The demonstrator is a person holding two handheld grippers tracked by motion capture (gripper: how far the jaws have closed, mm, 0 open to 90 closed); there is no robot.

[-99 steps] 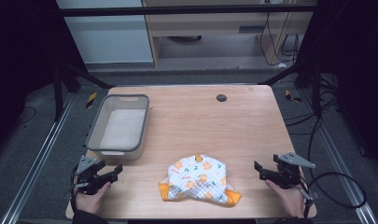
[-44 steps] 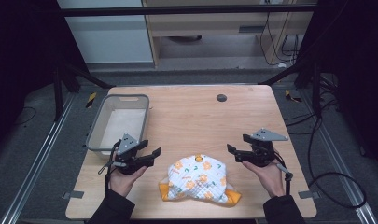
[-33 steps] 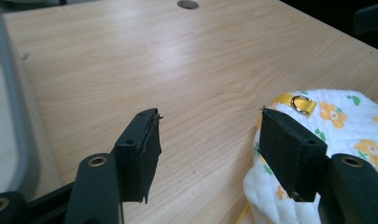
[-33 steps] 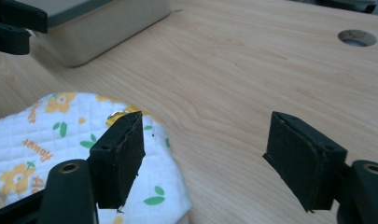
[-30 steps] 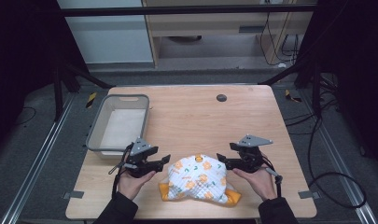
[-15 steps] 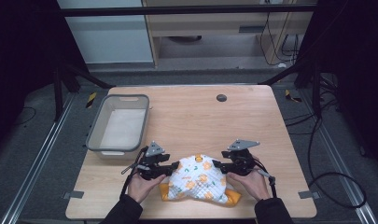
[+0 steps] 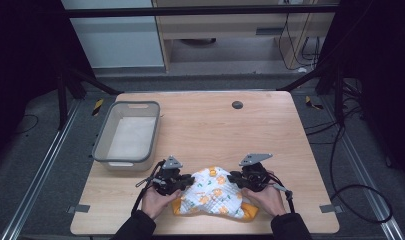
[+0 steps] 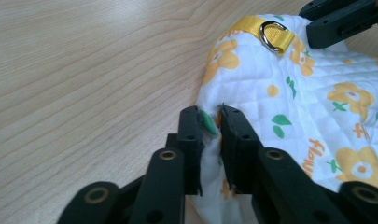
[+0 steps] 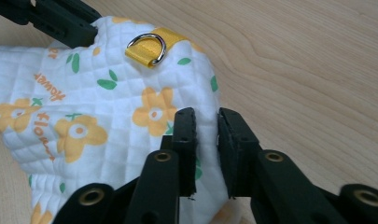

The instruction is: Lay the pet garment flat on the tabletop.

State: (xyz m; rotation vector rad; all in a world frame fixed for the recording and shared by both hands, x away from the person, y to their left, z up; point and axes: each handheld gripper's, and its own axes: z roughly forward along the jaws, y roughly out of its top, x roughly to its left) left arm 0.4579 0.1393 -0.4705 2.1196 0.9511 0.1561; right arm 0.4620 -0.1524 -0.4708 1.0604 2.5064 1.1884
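Observation:
A white quilted cloth point(image 7: 212, 192) printed with orange flowers lies bunched near the table's front edge. It carries a yellow strap with a metal D-ring point(image 8: 272, 35) point(image 9: 147, 46). My left gripper point(image 7: 187, 181) point(image 8: 209, 119) has just been closing and now pinches a fold of the cloth point(image 8: 317, 107) at its left edge. At the right edge of the cloth point(image 9: 84, 116), my right gripper point(image 7: 234, 177) point(image 9: 206, 121) has likewise been closing and holds a fold between its jaws. Each gripper view shows the other gripper's black jaws at the far side of the cloth.
A grey plastic bin point(image 7: 102, 145) stands at the table's left, just behind my left hand. A small black round cap point(image 7: 237, 105) sits in the wooden tabletop point(image 7: 215, 130) near the far edge. Cables trail from both grippers toward the front edge.
Both grippers came in from the table's sides toward the cloth, sank onto its left and right edges, and their jaws went from wide open to closed on the fabric.

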